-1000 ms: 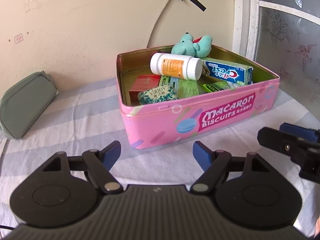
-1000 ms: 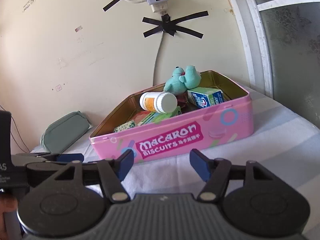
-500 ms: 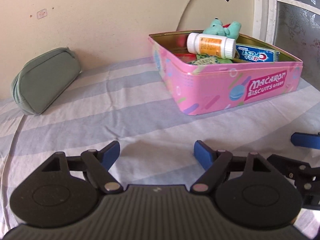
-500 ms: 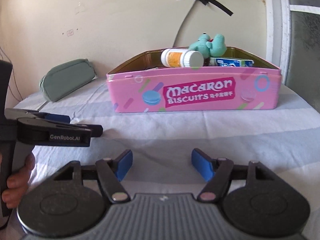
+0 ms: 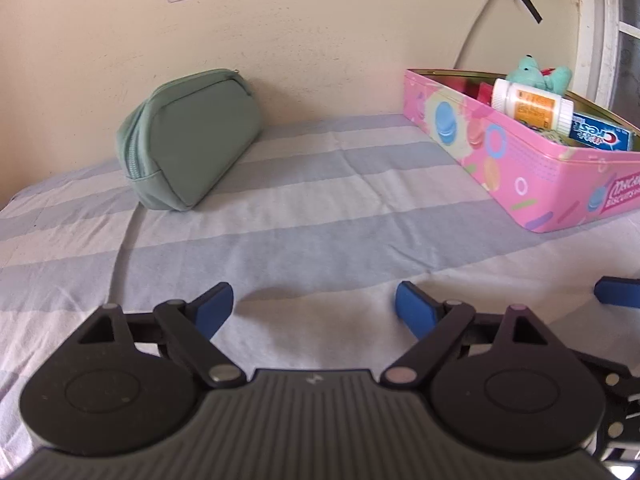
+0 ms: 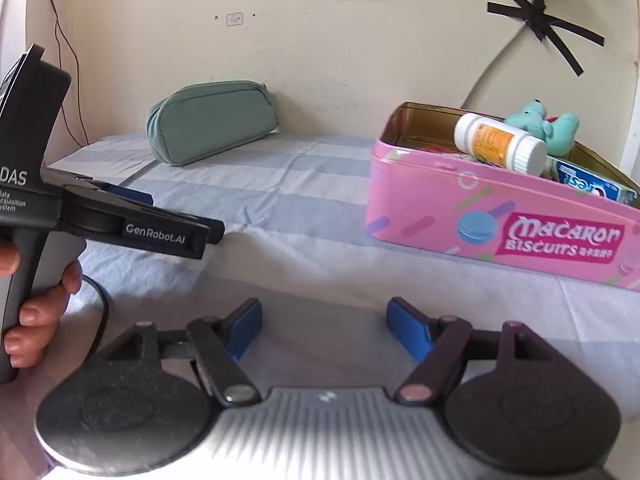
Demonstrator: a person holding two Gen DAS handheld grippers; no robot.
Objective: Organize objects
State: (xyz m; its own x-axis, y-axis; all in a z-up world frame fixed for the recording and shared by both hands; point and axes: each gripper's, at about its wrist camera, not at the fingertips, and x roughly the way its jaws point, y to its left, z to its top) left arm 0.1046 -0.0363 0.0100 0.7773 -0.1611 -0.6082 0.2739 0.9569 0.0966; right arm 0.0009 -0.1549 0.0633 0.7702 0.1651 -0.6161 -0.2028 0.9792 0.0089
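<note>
A zipped green pouch (image 5: 188, 136) (image 6: 212, 120) lies against the wall at the back left. At the right stands a pink biscuit tin (image 5: 520, 176) (image 6: 460, 208) holding a white pill bottle (image 5: 532, 106) (image 6: 500, 144), a toothpaste box (image 5: 600, 136), a teal plush toy (image 6: 548, 124) and small packets. My left gripper (image 5: 314, 308) (image 6: 192, 220) hovers over the striped cloth, jaws opening, nothing between them. My right gripper (image 6: 324, 322) is beside it, jaws also opening and empty; one blue fingertip (image 5: 616, 292) shows in the left wrist view.
A blue and white striped cloth (image 5: 320, 216) covers the surface. A beige wall (image 6: 320, 60) runs behind, with a taped cable (image 6: 536, 20) and a power strip at top right. A hand (image 6: 36, 312) holds the left gripper's handle.
Both grippers swung left, away from the tin; the pouch has come toward the middle of both views. Both pairs of jaws stand a little wider.
</note>
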